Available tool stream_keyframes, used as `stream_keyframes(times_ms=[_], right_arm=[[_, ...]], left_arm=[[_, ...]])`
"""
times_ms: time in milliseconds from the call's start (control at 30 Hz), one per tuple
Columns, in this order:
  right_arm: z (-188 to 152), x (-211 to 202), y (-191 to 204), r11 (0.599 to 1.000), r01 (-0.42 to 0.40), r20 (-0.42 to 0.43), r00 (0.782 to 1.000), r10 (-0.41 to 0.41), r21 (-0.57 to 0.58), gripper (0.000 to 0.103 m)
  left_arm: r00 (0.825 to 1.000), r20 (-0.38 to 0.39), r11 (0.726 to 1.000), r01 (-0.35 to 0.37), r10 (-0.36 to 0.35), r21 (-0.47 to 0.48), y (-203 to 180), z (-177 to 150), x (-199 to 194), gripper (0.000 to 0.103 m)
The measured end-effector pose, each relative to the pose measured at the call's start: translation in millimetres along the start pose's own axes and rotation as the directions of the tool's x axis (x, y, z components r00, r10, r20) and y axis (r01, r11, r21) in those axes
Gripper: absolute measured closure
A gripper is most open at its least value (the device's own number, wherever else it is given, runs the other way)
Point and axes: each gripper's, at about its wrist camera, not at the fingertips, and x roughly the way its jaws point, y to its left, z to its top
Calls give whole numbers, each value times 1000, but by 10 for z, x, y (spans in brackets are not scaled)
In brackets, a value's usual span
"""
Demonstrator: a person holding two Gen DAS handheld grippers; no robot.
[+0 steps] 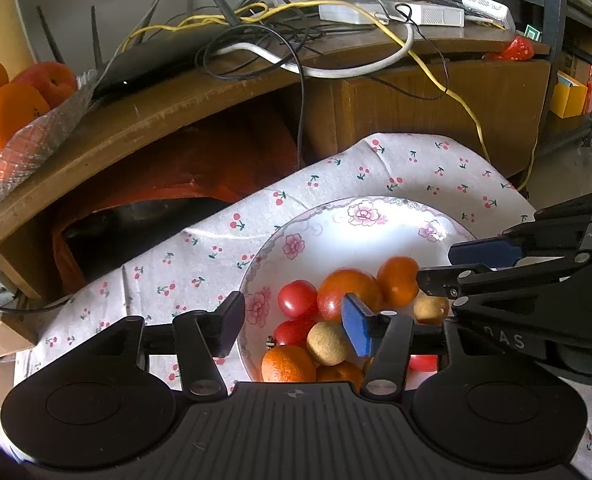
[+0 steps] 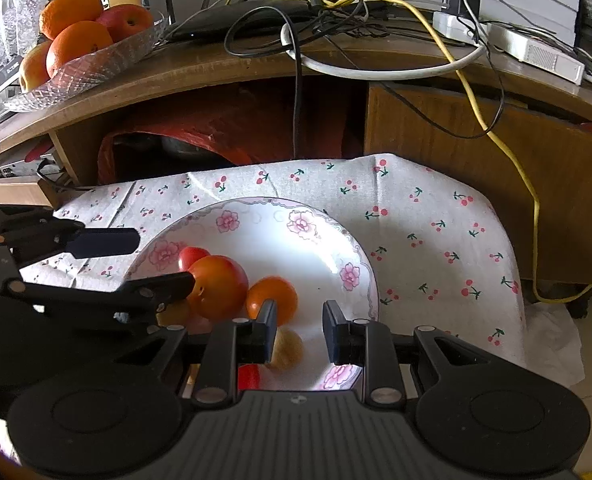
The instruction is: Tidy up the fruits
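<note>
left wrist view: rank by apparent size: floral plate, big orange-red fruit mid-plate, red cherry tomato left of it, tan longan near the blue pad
1. plate
2. orange-red fruit
3. cherry tomato and longan: look about alike; the longan sits nearer the camera, so no ranking between them.

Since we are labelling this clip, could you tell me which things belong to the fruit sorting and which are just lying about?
Job: flowered plate; small fruits in it; glass dish of oranges.
Lying about: cables, white boxes, red bag, cherry cloth.
</note>
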Motion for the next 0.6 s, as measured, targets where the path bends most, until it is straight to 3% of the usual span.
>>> stream_keyframes(times_ms=[333,600], right_arm=[[6,-121,-1,1000,-3,22,1000,2,16,76],[-40,-320,15,999,-7,41,999,5,36,74]], left_arm=[[1000,9,999,-15,15,-45,64,-8,-159,23],[999,25,997,-33,35,-67,65,-57,-406,18]])
